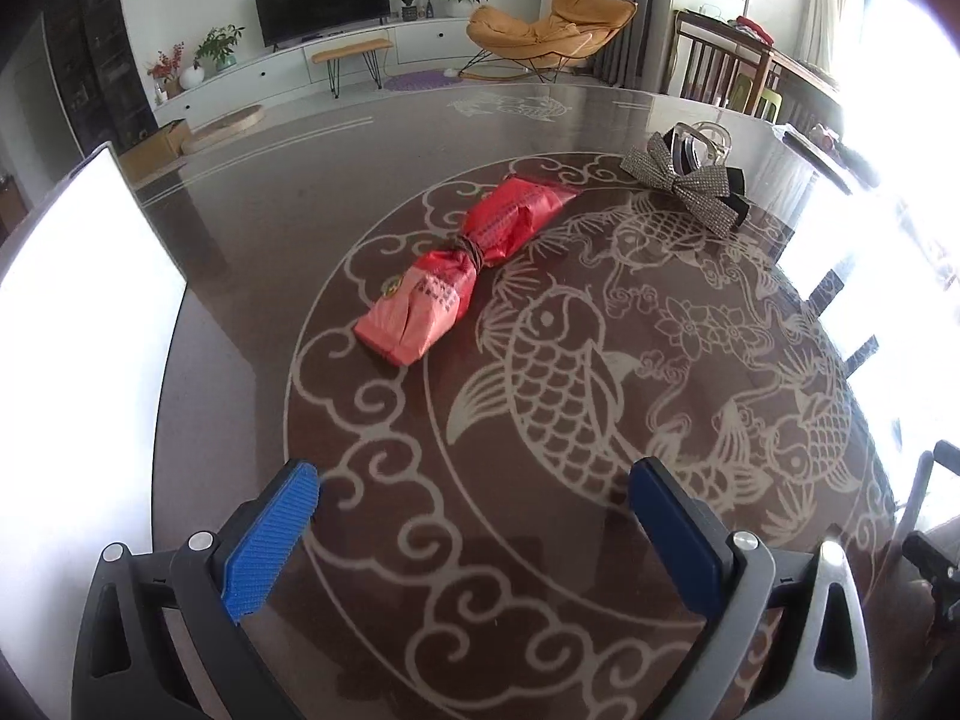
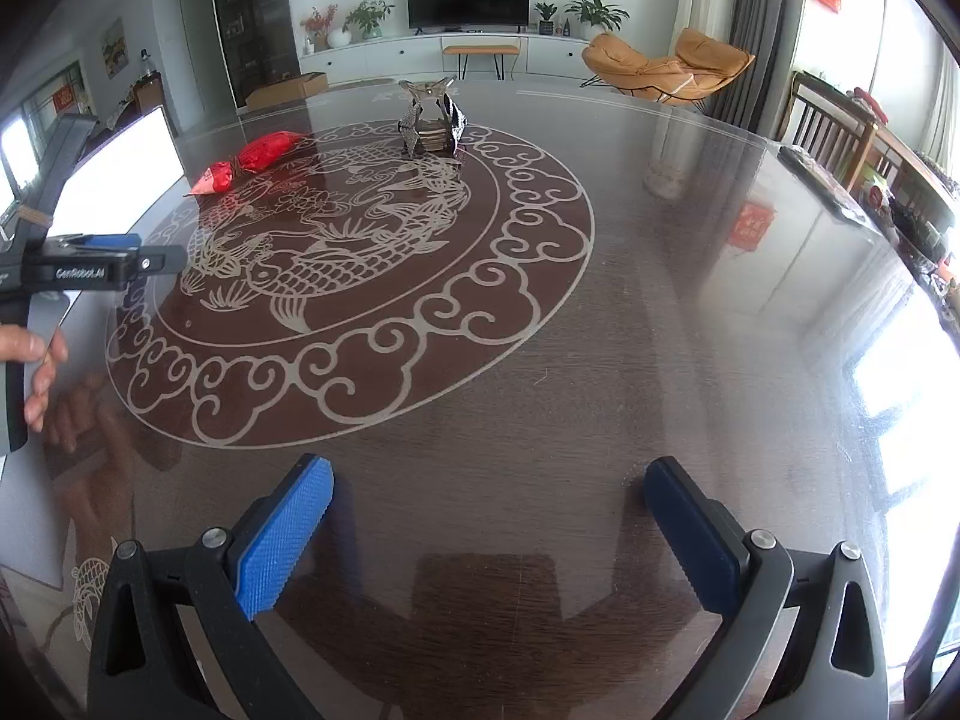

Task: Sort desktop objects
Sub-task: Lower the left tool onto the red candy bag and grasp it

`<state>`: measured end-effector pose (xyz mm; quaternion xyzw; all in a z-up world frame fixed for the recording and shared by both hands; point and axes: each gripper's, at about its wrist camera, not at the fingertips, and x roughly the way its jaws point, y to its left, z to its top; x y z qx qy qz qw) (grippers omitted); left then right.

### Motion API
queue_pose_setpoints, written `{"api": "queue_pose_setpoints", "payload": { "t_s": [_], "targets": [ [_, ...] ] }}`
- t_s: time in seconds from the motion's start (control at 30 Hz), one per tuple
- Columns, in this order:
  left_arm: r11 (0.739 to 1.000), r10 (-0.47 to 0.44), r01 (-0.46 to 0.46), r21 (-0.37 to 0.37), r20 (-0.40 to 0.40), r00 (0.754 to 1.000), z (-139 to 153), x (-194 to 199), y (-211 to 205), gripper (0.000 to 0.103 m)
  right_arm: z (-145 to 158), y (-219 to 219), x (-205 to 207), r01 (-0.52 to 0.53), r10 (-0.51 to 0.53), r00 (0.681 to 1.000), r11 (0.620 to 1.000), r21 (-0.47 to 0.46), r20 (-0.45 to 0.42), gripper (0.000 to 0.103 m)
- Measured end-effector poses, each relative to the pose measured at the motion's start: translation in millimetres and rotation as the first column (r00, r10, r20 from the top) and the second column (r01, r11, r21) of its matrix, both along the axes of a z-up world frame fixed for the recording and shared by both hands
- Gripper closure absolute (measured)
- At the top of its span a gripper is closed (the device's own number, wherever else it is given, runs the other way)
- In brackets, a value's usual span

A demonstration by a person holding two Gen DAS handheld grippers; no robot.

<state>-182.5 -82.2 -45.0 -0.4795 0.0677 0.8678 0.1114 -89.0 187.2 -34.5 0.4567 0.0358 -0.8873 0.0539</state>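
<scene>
A red wrapped packet (image 1: 462, 264), tied round its middle, lies on the dark round table (image 1: 240, 228) ahead of my left gripper (image 1: 474, 480), which is open and empty, well short of it. A sparkly bow hair clip (image 1: 684, 180) lies further back right, against a clear glass holder (image 1: 702, 141). In the right wrist view the packet (image 2: 252, 159) is far left and the bow with the holder (image 2: 429, 120) is far ahead. My right gripper (image 2: 489, 480) is open and empty over bare table. The left gripper (image 2: 144, 261) shows there at the left edge, held by a hand.
A bright white panel (image 1: 78, 330) stands at the table's left edge. Wooden chairs (image 2: 840, 132) and cluttered things sit beyond the right rim. The table (image 2: 660, 300) bears a pale fish-and-cloud pattern.
</scene>
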Motion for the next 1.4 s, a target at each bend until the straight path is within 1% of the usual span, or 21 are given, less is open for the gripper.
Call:
{"api": "queue_pose_setpoints", "payload": {
  "t_s": [0.17,0.3,0.37,0.4,0.43,0.47,0.5,0.6,0.63,0.7,0.73,0.8,0.87,0.9,0.93,0.97,1.0,1.03,1.07,1.13,1.4],
  "targets": [
    [0.999,-0.006,0.007,-0.044,0.025,1.000,3,-51,13,0.000,0,0,0,0.000,0.000,1.000,1.000,0.000,0.000,0.000],
    [1.000,-0.001,0.001,-0.003,0.027,1.000,1,-71,23,0.000,0,0,0,0.000,0.000,1.000,1.000,0.000,0.000,0.000],
    [1.000,0.000,0.000,-0.014,0.028,1.000,1,-73,26,0.000,0,0,0,0.000,0.000,1.000,1.000,0.000,0.000,0.000],
    [1.000,-0.007,0.007,-0.007,-0.002,1.000,3,-70,27,0.014,0,0,-1,0.000,0.000,1.000,1.000,0.000,0.000,0.000],
    [1.000,-0.008,0.008,-0.002,-0.038,0.999,7,-67,28,0.044,0,0,0,0.000,0.000,1.000,1.000,0.000,0.000,0.000],
    [1.000,0.005,-0.005,-0.011,-0.059,0.998,10,-65,30,0.063,0,0,-1,0.000,0.000,1.000,1.000,0.000,0.000,0.000],
    [1.000,0.014,-0.015,-0.011,-0.058,0.998,11,-63,31,0.082,0,0,-1,0.000,0.000,1.000,1.000,0.000,0.000,0.000],
    [0.997,0.053,-0.057,-0.050,-0.072,0.996,12,-53,33,0.082,0,0,-1,0.000,0.000,1.000,1.000,0.000,0.000,0.000],
    [0.996,0.081,-0.084,-0.037,-0.069,0.994,13,-47,31,0.082,0,0,-1,0.000,0.000,1.000,1.000,0.000,0.000,0.000],
    [0.989,0.145,-0.144,0.032,-0.046,0.988,13,-29,23,0.082,0,1,-1,0.000,0.000,1.000,1.000,0.000,0.000,0.000],
    [0.985,0.169,-0.166,0.053,-0.038,0.985,13,-16,21,0.082,0,1,-1,0.000,0.000,1.000,1.000,0.000,0.000,0.000],
    [0.982,0.177,-0.174,0.073,-0.031,0.984,13,13,21,0.082,0,1,-1,0.000,0.000,1.000,1.000,0.000,0.000,0.000],
    [0.984,0.170,-0.167,0.064,-0.034,0.985,12,42,24,0.080,-1,1,-1,0.000,0.000,1.000,1.000,0.000,0.000,0.000],
    [0.986,0.161,-0.159,0.051,-0.038,0.986,11,54,26,0.074,0,1,-1,0.000,0.000,1.000,1.000,0.000,0.000,0.000],
    [0.989,0.146,-0.145,0.036,-0.042,0.988,11,63,29,0.056,-1,1,-1,0.000,0.000,1.000,1.000,0.000,0.000,0.000],
    [0.992,0.129,-0.128,0.017,-0.040,0.991,9,69,33,0.044,-1,1,-1,0.000,0.000,1.000,1.000,0.000,0.000,0.000],
    [0.993,0.118,-0.118,-0.002,-0.037,0.992,6,72,36,0.018,0,1,-1,0.000,0.000,1.000,1.000,0.000,0.000,0.000],
    [0.993,0.116,-0.116,-0.004,-0.038,0.993,4,75,37,0.006,0,1,-1,0.000,0.000,1.000,1.000,0.000,0.000,0.000],
    [0.992,0.123,-0.123,0.016,-0.037,0.992,3,76,34,0.006,0,1,-1,0.000,0.000,1.000,1.000,0.000,0.000,0.000],
    [0.992,0.129,-0.128,0.012,-0.024,0.991,1,74,32,0.000,0,1,-1,0.000,0.000,1.000,1.000,0.000,0.000,0.000],
    [0.992,0.126,-0.125,0.016,-0.025,0.992,-1,76,29,0.000,-1,0,-1,0.000,0.000,1.000,1.000,0.000,0.000,0.000]
  ]
}}
